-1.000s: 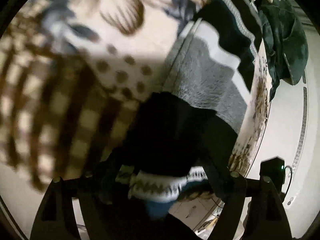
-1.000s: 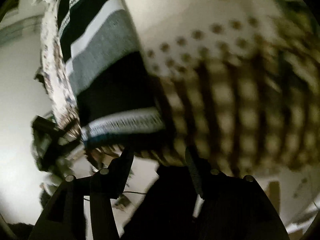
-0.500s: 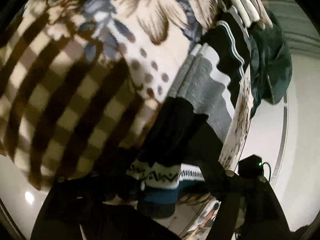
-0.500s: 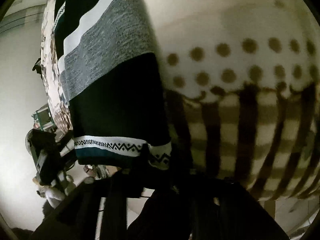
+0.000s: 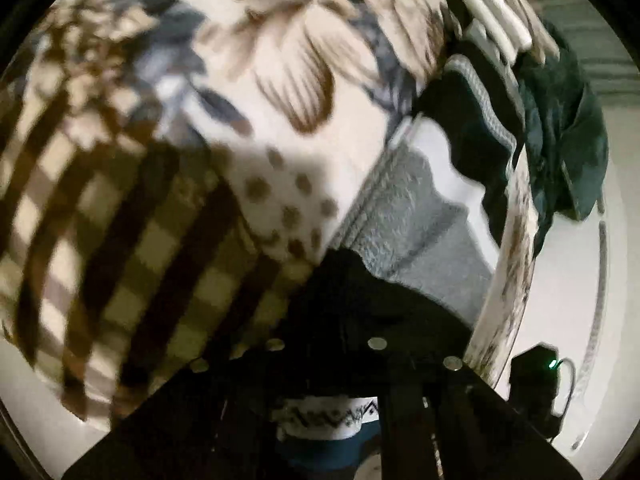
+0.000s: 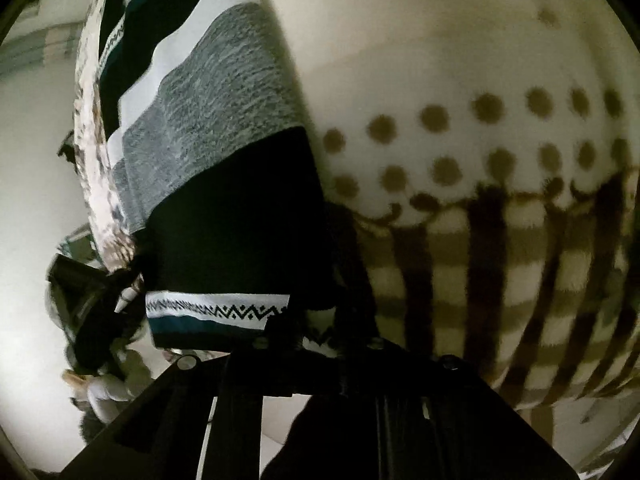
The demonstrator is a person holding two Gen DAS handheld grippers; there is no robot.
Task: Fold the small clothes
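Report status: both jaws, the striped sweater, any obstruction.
Left gripper shut on striped sweater hem. Right gripper jaws closing on same hem. Sweater flat on patterned blanket. Nothing in the way.

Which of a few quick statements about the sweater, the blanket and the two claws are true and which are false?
1. The striped sweater lies on a patterned blanket. True.
2. The sweater's hem carries a zigzag band. True.
3. The blanket is plain blue. False: it is cream with brown dots, checks and flowers.
4. The left claw stands wide open. False: it is shut on the sweater's hem edge.
5. The right claw is at the sweater's collar. False: it is at the hem, closing on it.
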